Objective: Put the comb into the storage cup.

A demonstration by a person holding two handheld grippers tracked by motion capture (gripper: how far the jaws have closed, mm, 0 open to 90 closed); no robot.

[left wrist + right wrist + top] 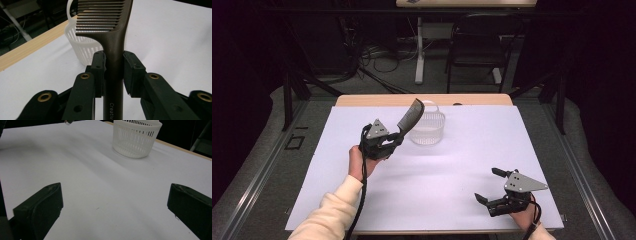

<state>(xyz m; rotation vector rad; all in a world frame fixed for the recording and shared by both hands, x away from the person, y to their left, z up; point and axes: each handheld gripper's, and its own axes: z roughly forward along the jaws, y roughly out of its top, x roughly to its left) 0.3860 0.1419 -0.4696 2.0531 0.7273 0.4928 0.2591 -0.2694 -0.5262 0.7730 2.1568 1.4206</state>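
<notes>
left gripper: clamping the dark comb by its handle, holding it up off the table, teeth end just left of the basket, maybe over its rim
right gripper: sitting wide apart, gripping nothing, hovering near the white sheet

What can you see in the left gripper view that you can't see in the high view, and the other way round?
The left gripper view shows the comb's teeth up close, white lettering on its handle, and the pads pressing its handle. The high view shows the person's hands, the right tongs open near the table's front edge, and a chair beyond the table. Both show the comb, the left tongs, the white basket and the white table cover.
</notes>
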